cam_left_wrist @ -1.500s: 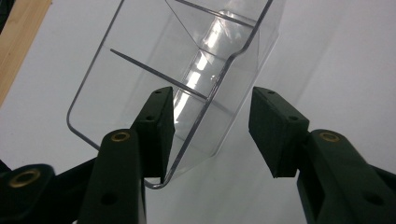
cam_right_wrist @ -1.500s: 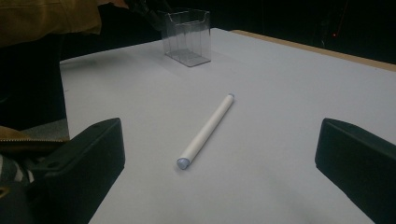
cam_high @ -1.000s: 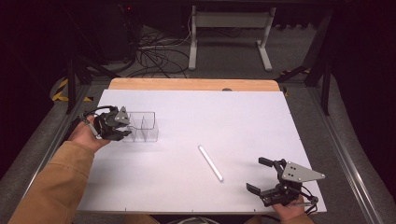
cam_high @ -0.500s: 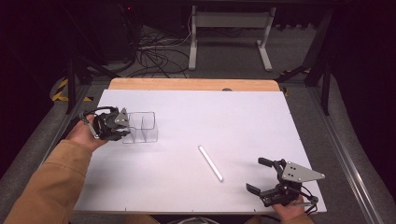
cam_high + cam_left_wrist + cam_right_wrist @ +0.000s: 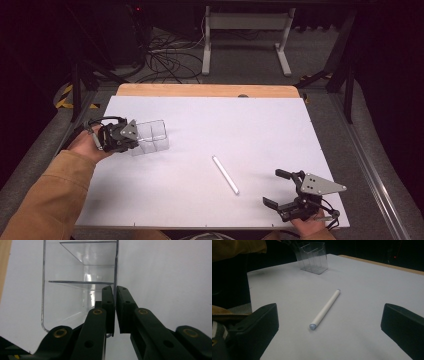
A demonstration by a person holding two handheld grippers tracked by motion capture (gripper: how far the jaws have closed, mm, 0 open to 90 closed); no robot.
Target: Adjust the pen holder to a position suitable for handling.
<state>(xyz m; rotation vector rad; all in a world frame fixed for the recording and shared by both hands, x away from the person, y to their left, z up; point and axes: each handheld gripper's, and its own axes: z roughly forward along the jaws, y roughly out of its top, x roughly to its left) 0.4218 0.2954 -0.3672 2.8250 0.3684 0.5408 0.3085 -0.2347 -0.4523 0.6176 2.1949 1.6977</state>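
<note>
The left gripper (image 5: 115, 312) has just been closing its jaws, which now clamp one clear wall of the holder (image 5: 151, 136) between the pads, a hold that would steady the light container at the table's left side. The holder stands upright on the white table (image 5: 250, 125); its divided compartments are empty. The right gripper (image 5: 285, 192) rests near the front right corner, jaws wide apart and holding nothing, aimed toward the pen (image 5: 325, 309), probably to pick it up. The pen lies flat mid-table, well apart from both the holder and either gripper.
</note>
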